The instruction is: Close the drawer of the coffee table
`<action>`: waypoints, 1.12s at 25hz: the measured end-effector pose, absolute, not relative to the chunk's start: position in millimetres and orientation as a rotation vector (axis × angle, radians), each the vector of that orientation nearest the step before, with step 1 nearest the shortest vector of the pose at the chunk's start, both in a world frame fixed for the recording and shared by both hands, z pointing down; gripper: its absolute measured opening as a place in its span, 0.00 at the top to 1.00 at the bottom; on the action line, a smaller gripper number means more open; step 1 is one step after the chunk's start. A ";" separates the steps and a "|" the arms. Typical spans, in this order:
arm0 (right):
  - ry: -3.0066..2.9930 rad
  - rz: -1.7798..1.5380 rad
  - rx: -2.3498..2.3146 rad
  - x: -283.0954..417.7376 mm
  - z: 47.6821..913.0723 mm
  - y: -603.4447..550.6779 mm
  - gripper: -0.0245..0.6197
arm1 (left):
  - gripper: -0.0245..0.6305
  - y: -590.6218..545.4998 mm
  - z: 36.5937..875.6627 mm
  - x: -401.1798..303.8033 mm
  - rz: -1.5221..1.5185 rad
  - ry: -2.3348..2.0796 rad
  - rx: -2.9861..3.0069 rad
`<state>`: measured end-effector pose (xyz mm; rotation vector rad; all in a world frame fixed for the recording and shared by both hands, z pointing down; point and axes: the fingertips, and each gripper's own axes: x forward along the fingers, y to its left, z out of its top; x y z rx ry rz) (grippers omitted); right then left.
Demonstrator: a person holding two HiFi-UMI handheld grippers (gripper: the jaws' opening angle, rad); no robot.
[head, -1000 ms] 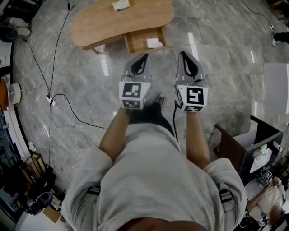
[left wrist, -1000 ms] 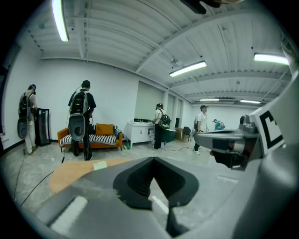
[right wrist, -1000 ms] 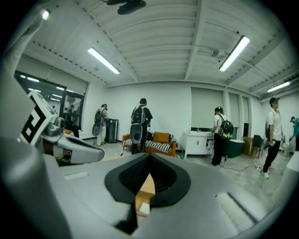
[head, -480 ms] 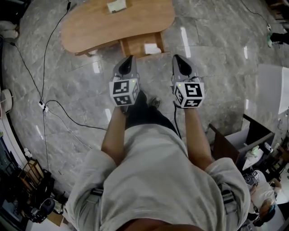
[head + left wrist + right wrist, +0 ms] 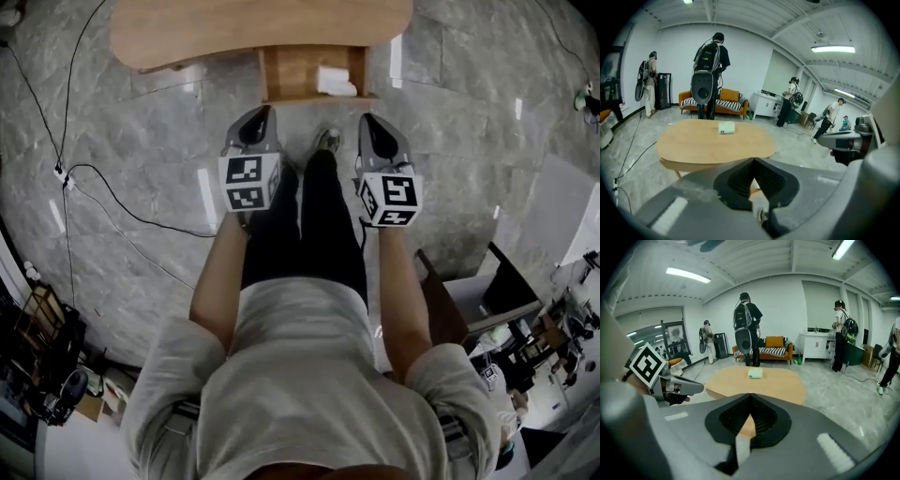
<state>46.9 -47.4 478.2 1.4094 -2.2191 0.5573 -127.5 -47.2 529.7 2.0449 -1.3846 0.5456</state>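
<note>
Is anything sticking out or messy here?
Yes. The drawer sticks out open from the table, with a white thing lying inside it. A black cable also snakes loose across the floor. Nothing looks spilled or broken.

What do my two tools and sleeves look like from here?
Left tool and right tool: grey tapered shells, black ribbed pads inside the jaws, each backed by a white cube with black square markers. Short light grey sleeves, forearms bare.
</note>
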 end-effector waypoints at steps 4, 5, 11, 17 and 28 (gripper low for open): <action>-2.202 0.649 1.345 48.3 547.3 -54.0 0.95 | 0.93 -47.2 588.7 -124.1 0.604 -1.376 1.971; -2.199 0.669 1.328 48.2 561.4 -54.8 0.95 | 0.93 -48.1 599.5 -122.6 0.613 -1.374 1.964; -2.202 0.701 1.190 42.7 629.0 -60.9 0.95 | 0.93 -54.5 654.4 -109.8 0.669 -1.330 1.966; -2.183 0.605 1.076 45.7 681.9 -79.8 0.95 | 0.93 -63.1 709.6 -87.0 0.993 -1.173 2.179; -2.034 0.284 0.753 66.1 782.3 -79.7 0.95 | 0.93 -44.9 821.3 -127.1 1.500 -0.983 2.188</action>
